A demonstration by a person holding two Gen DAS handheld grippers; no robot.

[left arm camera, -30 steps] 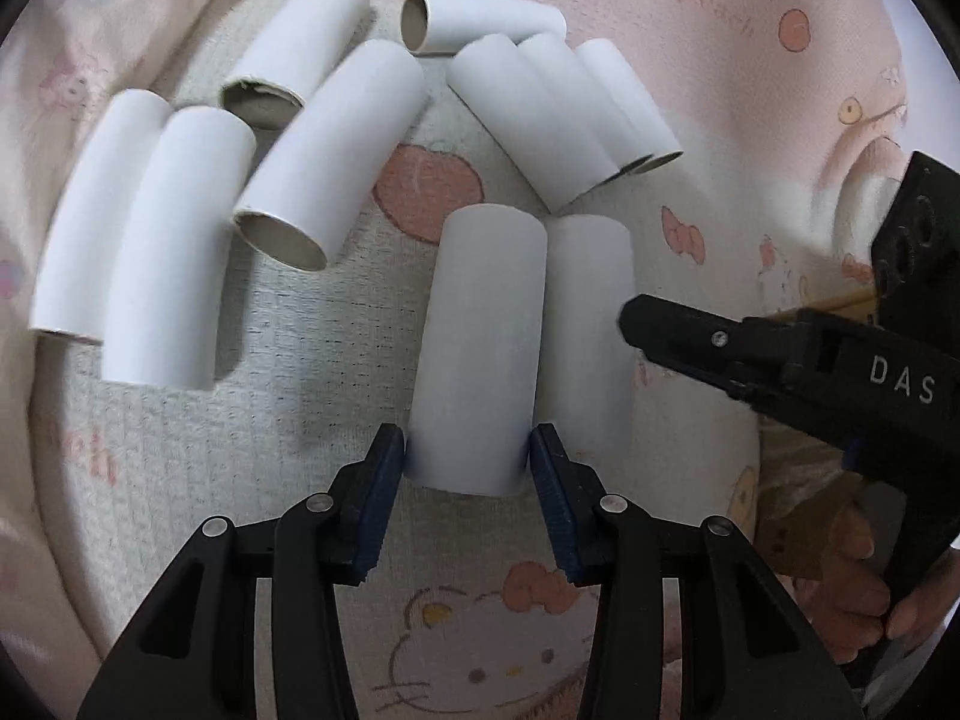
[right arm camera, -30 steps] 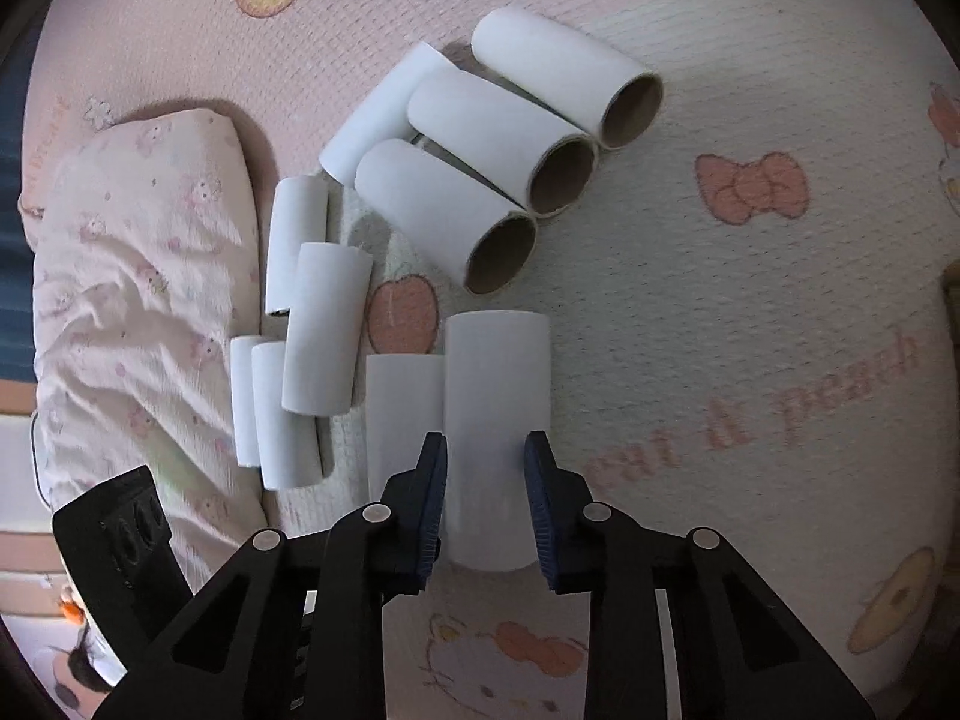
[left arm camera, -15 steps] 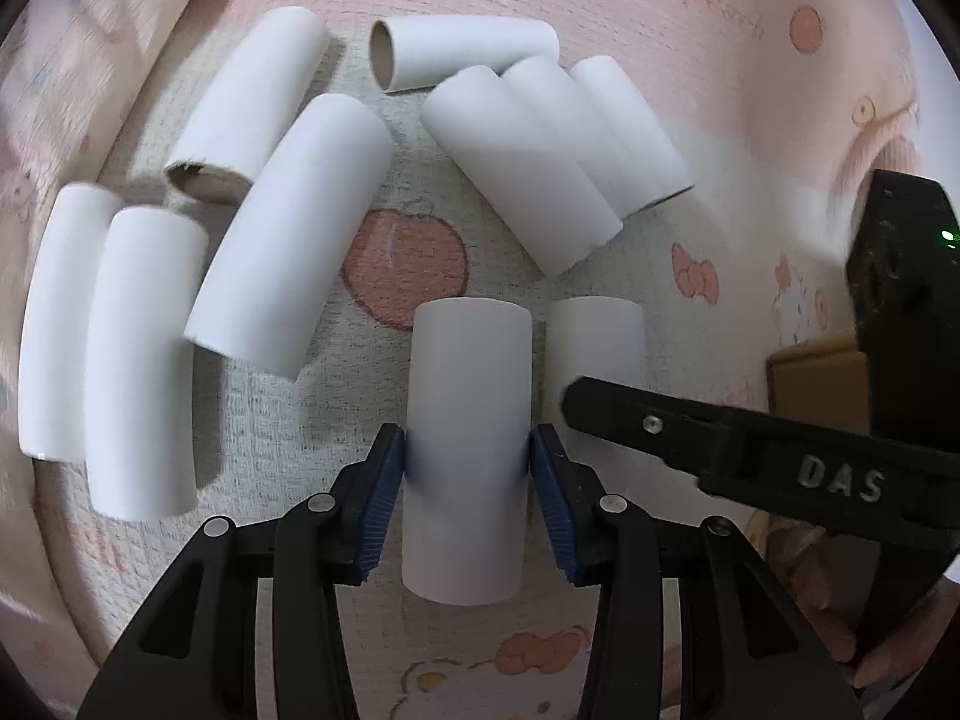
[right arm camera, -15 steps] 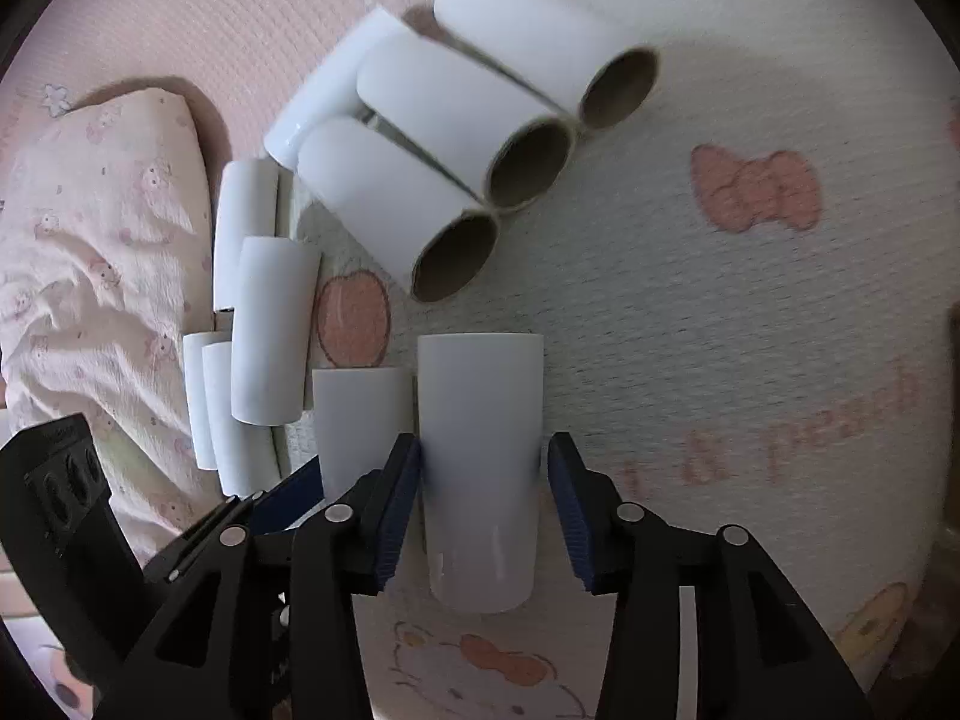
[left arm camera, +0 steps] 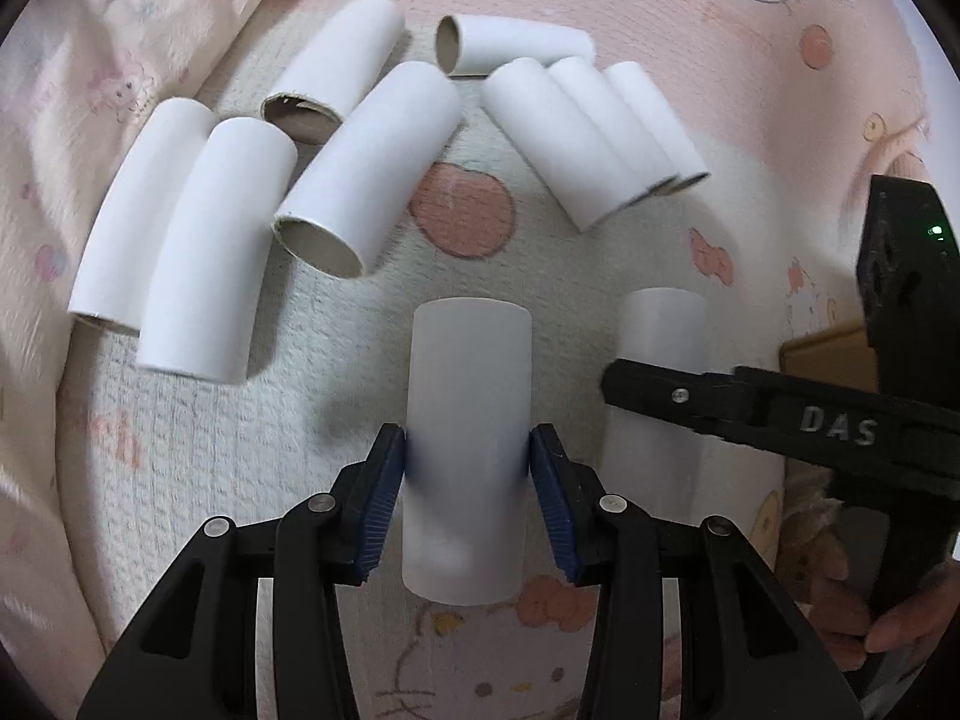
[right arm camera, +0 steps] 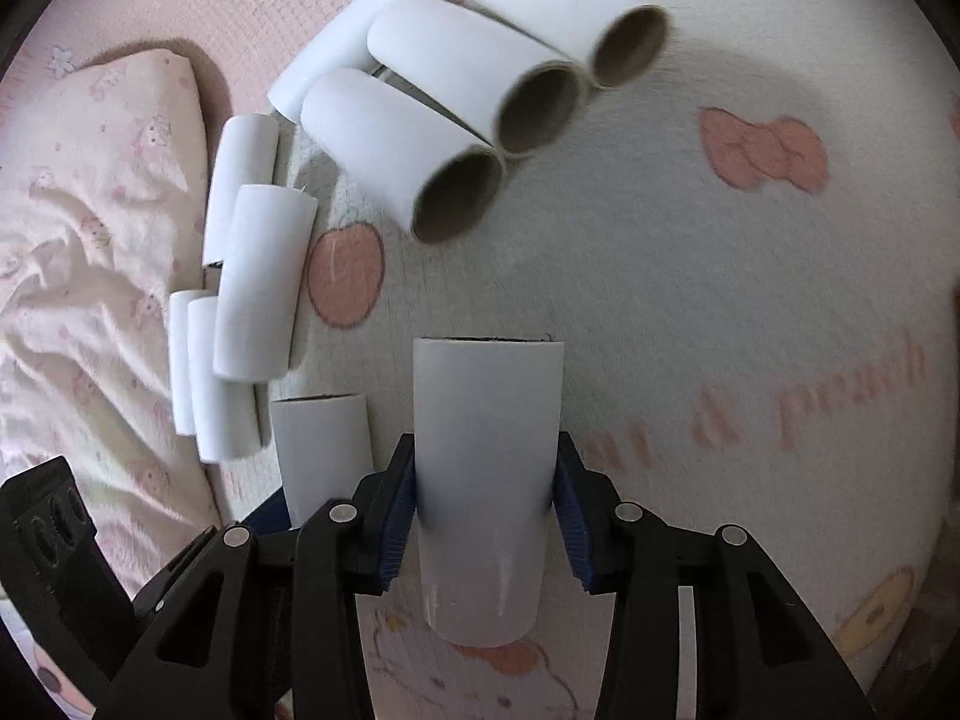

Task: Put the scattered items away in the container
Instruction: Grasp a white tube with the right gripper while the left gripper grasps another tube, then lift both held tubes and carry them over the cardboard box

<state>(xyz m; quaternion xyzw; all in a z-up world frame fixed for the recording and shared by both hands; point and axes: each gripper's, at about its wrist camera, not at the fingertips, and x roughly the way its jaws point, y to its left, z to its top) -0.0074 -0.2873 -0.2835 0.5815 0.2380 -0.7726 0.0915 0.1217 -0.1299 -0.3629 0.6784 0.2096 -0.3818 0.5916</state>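
Several white cardboard tubes lie on a pink printed blanket (right arm camera: 720,276). My left gripper (left arm camera: 467,468) is shut on one tube (left arm camera: 468,384), its blue pads pressed on both sides. Just to its right, my right gripper (right arm camera: 486,480) is shut on a second tube (right arm camera: 486,420); in the left wrist view this tube (left arm camera: 660,330) shows behind the right gripper's black finger (left arm camera: 720,402). The left-held tube (right arm camera: 321,444) also shows at the lower left of the right wrist view. Three tubes (right arm camera: 408,144) lie side by side farther off.
More loose tubes (left arm camera: 204,252) lie at the left beside a crumpled patterned cloth (right arm camera: 78,240). A brown cardboard edge (left arm camera: 828,348) shows at the right behind the right gripper. A person's hand (left arm camera: 870,630) holds that gripper's handle.
The right jaws widened and now sit against the sides of their tube, farther along it. The left gripper's tube now sits deeper between its pads and apart from the right one.
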